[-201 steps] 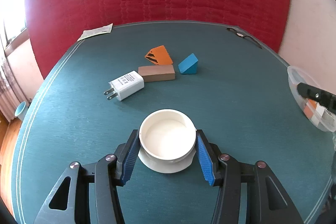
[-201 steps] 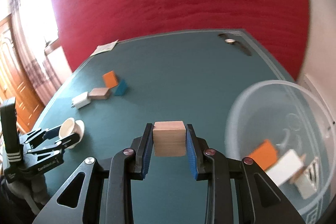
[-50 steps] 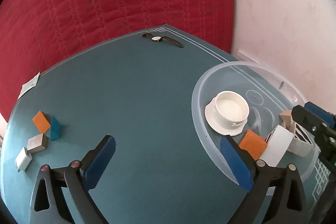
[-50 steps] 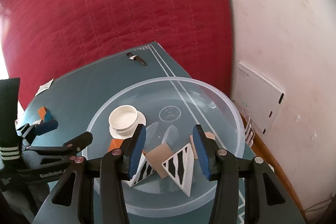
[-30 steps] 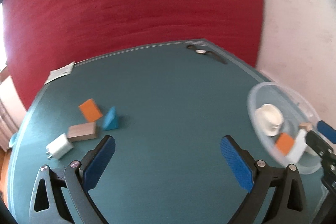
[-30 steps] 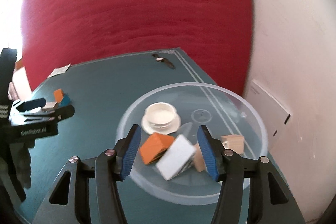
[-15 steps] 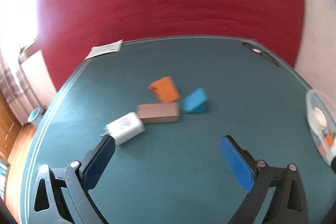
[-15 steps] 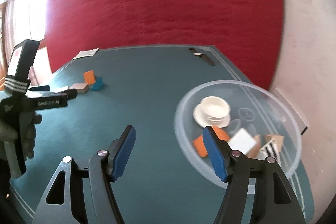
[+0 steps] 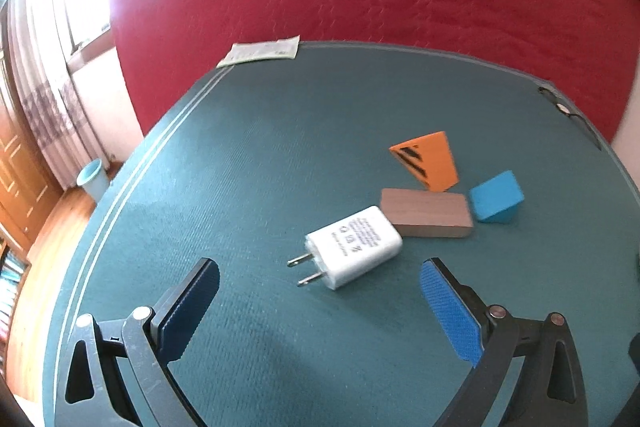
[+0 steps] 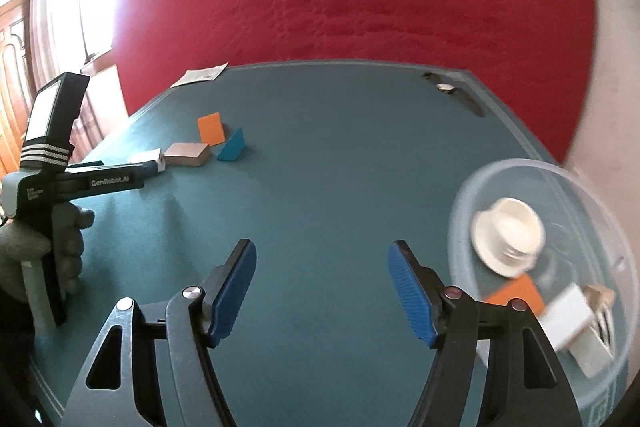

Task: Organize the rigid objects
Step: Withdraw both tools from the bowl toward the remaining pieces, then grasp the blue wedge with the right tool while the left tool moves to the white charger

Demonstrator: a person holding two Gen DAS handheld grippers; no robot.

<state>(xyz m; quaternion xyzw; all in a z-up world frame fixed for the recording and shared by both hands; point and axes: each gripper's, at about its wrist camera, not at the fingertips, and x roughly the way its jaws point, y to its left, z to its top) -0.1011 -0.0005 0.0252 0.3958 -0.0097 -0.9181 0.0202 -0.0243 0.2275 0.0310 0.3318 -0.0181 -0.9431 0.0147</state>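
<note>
Left gripper, jaws wide and empty, nears the white charger; those prongs face it, so closing off-centre could spin it away.

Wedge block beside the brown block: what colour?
The wedge block is plain blue, clearest in the left wrist view, right of the brown block.

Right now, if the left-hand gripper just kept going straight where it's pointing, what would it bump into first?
Most likely the white charger. It lies on the table just ahead of the open left gripper, roughly between the jaws' line, prongs toward it. Depth is hard to judge, so it might meet bare tabletop first.
</note>
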